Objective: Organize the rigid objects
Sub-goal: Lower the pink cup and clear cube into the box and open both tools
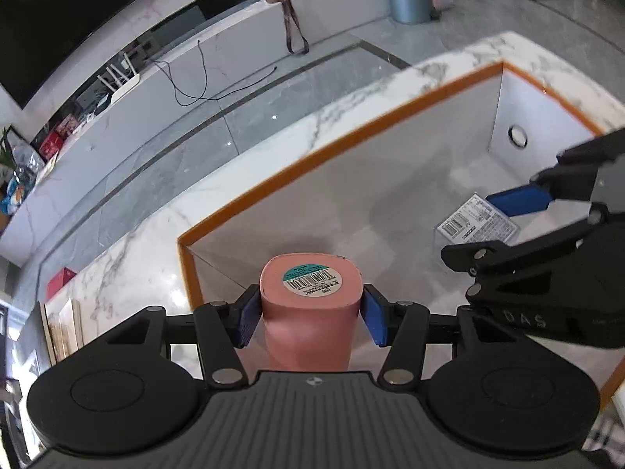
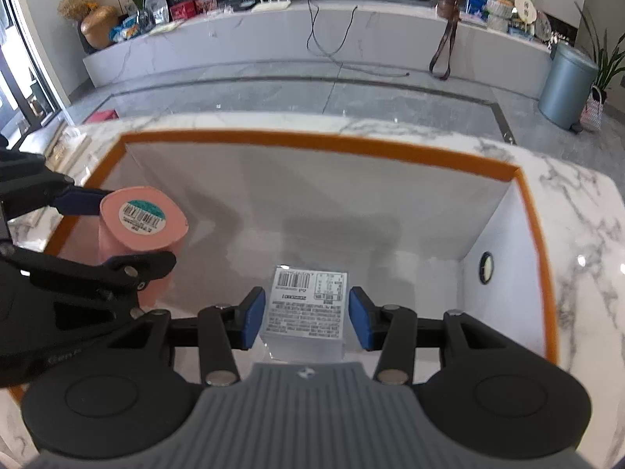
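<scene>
**Orange-rimmed box receiving two rigid items**

Orange-rimmed box (image 2: 523, 211) on the marble counter (image 2: 578, 203) is taking both items. Left gripper (image 1: 310, 314) is clamping the pink container (image 1: 310, 305) between its blue pads, over the box's near-left corner; lowering should be straight, clear of the rim. Right gripper (image 2: 304, 318) is straddling the clear labelled box (image 2: 304, 312) at the near middle of the floor, jaws parted, pads apparently not touching.
</scene>
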